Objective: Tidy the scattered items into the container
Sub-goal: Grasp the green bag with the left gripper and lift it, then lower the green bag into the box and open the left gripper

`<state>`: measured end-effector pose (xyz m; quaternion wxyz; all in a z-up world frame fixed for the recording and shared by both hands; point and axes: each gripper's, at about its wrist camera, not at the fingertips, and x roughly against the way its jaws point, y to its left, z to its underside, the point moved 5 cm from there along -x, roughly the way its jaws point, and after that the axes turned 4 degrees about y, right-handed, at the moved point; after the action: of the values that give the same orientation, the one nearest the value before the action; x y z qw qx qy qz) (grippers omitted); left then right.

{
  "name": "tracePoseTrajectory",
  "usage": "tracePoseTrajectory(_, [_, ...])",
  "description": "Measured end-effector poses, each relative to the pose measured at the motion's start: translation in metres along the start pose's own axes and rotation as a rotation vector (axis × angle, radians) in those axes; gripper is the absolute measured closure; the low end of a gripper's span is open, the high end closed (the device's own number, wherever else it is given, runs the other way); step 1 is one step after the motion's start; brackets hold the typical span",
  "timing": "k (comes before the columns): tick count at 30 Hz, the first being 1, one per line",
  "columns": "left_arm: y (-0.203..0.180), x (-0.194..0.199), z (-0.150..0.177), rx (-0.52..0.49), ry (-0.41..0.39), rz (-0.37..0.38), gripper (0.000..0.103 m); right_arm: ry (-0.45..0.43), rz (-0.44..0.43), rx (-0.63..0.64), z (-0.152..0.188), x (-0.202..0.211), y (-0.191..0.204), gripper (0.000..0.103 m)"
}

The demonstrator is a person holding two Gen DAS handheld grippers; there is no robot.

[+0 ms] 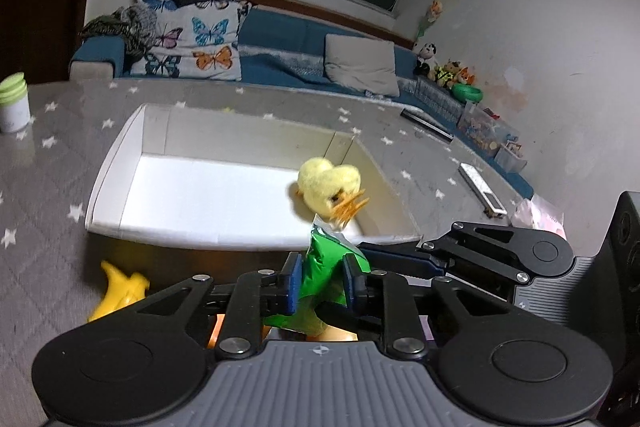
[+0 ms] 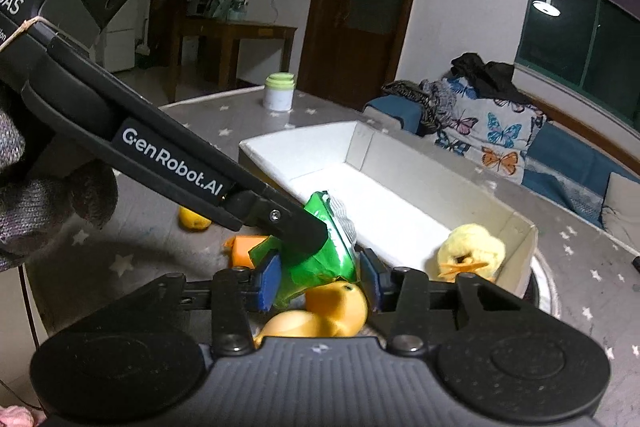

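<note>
My left gripper [image 1: 320, 285] is shut on a crinkled green packet [image 1: 324, 267], held just in front of the near wall of the white box [image 1: 108, 167]. A fluffy yellow chick toy [image 1: 328, 191] lies inside the box at its right end. In the right wrist view my right gripper [image 2: 318, 281] is open, its blue pads on either side of the same green packet [image 2: 316, 267] without pressing it. The left gripper's black finger covers the packet's top. A yellow rubber duck [image 2: 320, 311] lies under the right gripper. The white box [image 2: 312, 147] and chick [image 2: 472, 253] lie beyond.
A yellow banana toy [image 1: 120, 291] lies on the grey star-print cloth [image 1: 48, 195] left of the left gripper. An orange block [image 2: 244, 251] and a yellow fruit [image 2: 194, 219] lie nearby. A white jar with a green lid [image 2: 280, 91] stands beyond the box. A remote [image 1: 482, 193] lies at right.
</note>
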<state>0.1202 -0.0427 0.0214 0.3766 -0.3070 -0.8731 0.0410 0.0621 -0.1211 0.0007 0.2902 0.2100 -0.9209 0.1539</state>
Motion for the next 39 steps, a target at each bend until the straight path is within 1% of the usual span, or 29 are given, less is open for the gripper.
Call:
tracePoseTrajectory(6, [-0.008,-0.004,-0.037,-0.046,-0.050,-0.002,0.080,-0.050,0.031,-0.023,-0.021,0.008,-0.022,0.061])
tracePoseTrajectory(10, [-0.001,-0.026,-0.058,-0.033,-0.035,0.005,0.080,-0.044,0.031,-0.041,-0.038,-0.002,-0.046,0.061])
tracePoseTrajectory(14, [0.016,-0.059,-0.067,0.038,0.028,0.032,0.082,0.008,0.012,-0.052,-0.047,-0.026,-0.071,0.061])
tracePoseTrajectory(16, [0.027,-0.075,-0.069,0.085,0.052,0.054,0.088,0.045,-0.003,-0.058,-0.048,-0.041,-0.081,0.061])
tracePoseTrajectory(19, [0.038,-0.093,-0.071,0.134,0.084,0.081,0.088,0.099,-0.020,-0.061,-0.045,-0.064,-0.090,0.066])
tracePoseTrajectory(23, [0.045,-0.113,-0.070,0.147,0.124,0.073,0.088,0.148,-0.020,-0.055,-0.040,-0.087,-0.095,0.066])
tracePoseTrajectory(28, [0.049,-0.122,-0.067,0.158,0.146,0.078,0.086,0.165,-0.022,-0.073,-0.032,-0.095,-0.099,0.066])
tracePoseTrajectory(31, [0.051,-0.120,-0.066,0.163,0.139,0.070,0.086,0.161,-0.015,-0.080,-0.028,-0.091,-0.100,0.065])
tracePoseTrajectory(33, [0.049,-0.115,-0.065,0.154,0.128,0.054,0.086,0.142,0.000,-0.085,-0.027,-0.082,-0.099,0.065])
tracePoseTrajectory(35, [0.046,-0.108,-0.063,0.143,0.119,0.040,0.086,0.104,0.023,-0.094,-0.028,-0.069,-0.098,0.062])
tracePoseTrajectory(39, [0.037,-0.087,-0.056,0.128,0.086,0.024,0.083,0.029,0.043,-0.134,-0.028,-0.043,-0.097,0.047])
